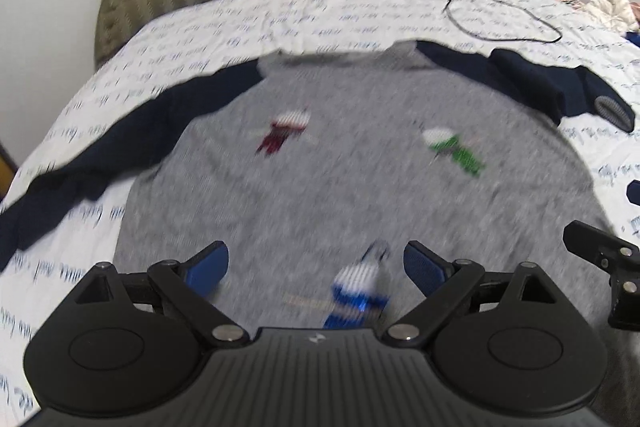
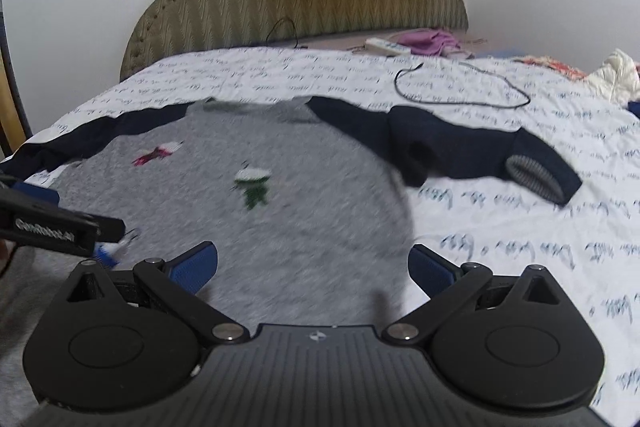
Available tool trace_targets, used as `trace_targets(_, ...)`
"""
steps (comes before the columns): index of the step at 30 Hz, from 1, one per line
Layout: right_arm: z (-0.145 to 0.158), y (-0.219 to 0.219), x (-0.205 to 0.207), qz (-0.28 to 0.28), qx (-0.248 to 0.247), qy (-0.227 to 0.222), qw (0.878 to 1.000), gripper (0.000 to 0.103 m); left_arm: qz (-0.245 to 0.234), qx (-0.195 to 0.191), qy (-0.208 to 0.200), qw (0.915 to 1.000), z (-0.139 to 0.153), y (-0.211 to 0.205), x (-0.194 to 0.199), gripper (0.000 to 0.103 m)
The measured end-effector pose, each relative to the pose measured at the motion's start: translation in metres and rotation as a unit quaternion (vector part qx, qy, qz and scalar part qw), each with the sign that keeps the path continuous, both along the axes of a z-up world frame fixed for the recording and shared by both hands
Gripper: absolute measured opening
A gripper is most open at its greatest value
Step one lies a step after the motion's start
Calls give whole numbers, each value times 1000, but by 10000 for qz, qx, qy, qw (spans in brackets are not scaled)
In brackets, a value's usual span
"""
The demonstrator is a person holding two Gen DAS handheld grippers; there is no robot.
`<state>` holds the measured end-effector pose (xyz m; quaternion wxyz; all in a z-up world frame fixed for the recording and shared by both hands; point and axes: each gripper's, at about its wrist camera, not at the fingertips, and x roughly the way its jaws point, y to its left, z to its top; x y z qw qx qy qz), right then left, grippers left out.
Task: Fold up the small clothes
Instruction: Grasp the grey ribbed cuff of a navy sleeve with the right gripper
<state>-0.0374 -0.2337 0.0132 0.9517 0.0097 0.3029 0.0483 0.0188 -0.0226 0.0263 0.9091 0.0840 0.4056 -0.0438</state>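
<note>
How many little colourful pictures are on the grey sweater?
3 show: a red one on the chest, a green one on the chest's other side, a blue one lower down between the left gripper's fingers. More may be hidden.

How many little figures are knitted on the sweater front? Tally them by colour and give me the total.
Red: 1, on the sweater toward the collar
Green: 1
Blue: 1, near the hem, between the open left claw's pads
Total: 3
</note>
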Motion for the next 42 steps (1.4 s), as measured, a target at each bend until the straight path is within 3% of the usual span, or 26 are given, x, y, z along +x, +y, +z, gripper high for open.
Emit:
trace_targets(10, -15, -90, 50, -902, -587, -61, 9942, 101, -181, 194, -123, 9996, 2, -37, 26, 95)
trace_targets(16, -39, -135, 92, -1472, -1588, 52, 9763, 98, -369, 195, -166, 9990, -6, -46, 33, 95)
trace_targets(23, -61, -146, 125, -1285, -2632, 7, 9561, 97, -320, 478, -387, 9976, -14, -54, 40, 95)
trace_targets(27, -62, -147, 134, -1174, -2877, -52, 9505, 80, -278, 505, -239, 9980, -20, -55, 48, 95)
trace_targets(30, -56, -152, 133, -1080, -2595, 4, 9597, 61, -268, 537, -214, 9980, -22, -56, 50, 95)
trace_targets(32, -54, -156, 131, -1105, -2441, 10, 9634, 39, -285, 564, -203, 9978, -24, -56, 50, 95)
trace_targets(34, -51, -162, 128, -1202, -2205, -32, 9679, 30, -305, 609, -184, 9975, -25, -57, 50, 95)
trace_targets(39, -44, -203, 127, -1596, -752, 20, 9843, 28, -304, 641, -112, 9974, -29, -58, 52, 95)
trace_targets(42, -43, -231, 125, -1843, 284, -37, 9825, 28, -317, 658, -103, 9973, -29, -58, 53, 95)
